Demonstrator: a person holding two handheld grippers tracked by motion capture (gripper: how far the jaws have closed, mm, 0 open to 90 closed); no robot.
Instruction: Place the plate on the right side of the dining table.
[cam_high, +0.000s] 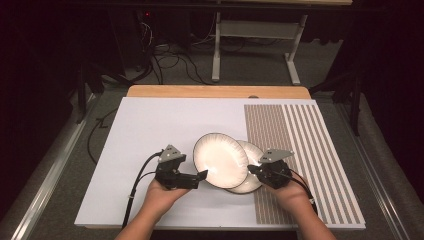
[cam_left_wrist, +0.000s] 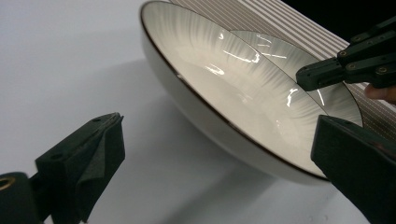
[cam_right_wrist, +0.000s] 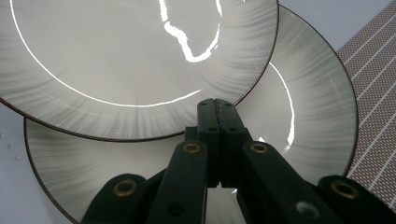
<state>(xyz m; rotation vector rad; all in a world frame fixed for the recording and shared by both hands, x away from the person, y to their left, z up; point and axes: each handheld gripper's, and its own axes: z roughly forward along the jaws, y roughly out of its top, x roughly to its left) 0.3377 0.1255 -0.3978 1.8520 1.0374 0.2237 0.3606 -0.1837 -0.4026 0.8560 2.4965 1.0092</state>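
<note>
My left gripper (cam_high: 201, 176) gapes wide beside the upper plate (cam_high: 220, 159), not touching. Right gripper (cam_high: 253, 170) pinched shut over the lower plate (cam_high: 251, 181), upper plate's rim overlapping it, striped mat (cam_high: 310, 150) alongside.

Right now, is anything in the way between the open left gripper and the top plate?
Nothing visible is. The left gripper stands open beside the tilted top white ribbed plate with a dark rim, with bare white table between them. The top plate leans on a second matching plate.
</note>
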